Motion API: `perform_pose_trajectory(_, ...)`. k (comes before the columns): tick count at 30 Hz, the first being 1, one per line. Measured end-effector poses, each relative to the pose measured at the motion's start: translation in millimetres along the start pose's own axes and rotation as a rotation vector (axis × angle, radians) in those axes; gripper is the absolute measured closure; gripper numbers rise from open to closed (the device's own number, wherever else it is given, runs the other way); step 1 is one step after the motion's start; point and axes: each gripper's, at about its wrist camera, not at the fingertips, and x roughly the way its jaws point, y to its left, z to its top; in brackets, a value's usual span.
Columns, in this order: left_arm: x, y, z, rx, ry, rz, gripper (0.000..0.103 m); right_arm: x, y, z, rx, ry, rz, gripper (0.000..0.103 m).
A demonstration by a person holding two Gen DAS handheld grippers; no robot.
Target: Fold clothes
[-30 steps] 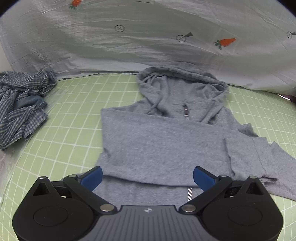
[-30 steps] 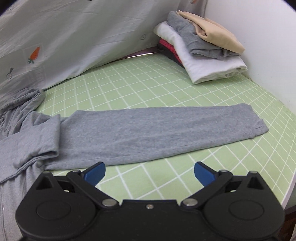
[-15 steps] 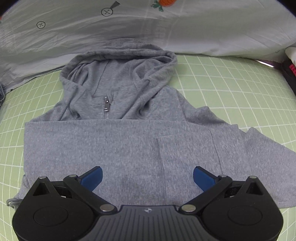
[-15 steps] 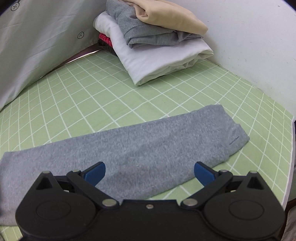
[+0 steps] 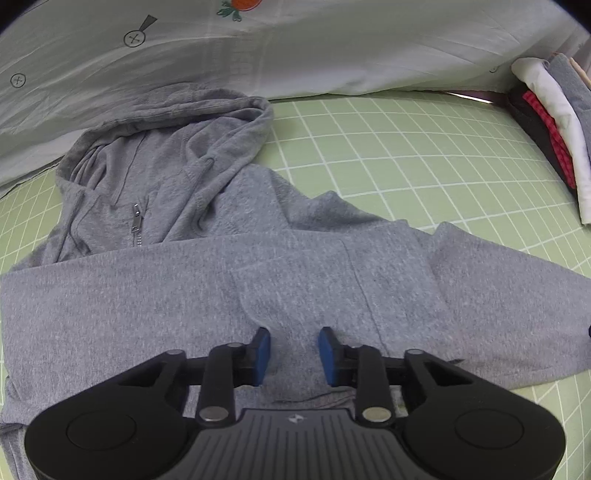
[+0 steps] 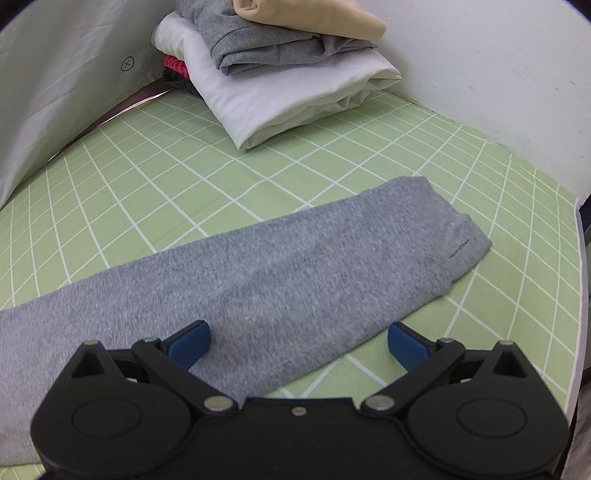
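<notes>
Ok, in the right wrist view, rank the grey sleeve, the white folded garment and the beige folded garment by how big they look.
1. Grey sleeve, though nearest the camera.
2. White folded garment.
3. Beige folded garment, partly cropped.

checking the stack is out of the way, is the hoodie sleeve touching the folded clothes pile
Apart. The right wrist view shows a wide strip of bare green checked sheet between the hoodie sleeve and the folded clothes pile.
</notes>
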Motion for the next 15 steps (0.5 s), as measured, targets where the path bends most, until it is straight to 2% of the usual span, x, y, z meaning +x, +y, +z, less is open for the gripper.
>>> perform_pose_trajectory(2,-1,-3,0,0.021,-0.007,0.001,0.098,0,0,0,-0.003,-0.001,0.0,0.0)
perform_pose_trajectory(15,-33,30,2,-0.005,-0.074,0.024,0.099,0,4,-2,-0.049,-0.024,-0.002,0.0)
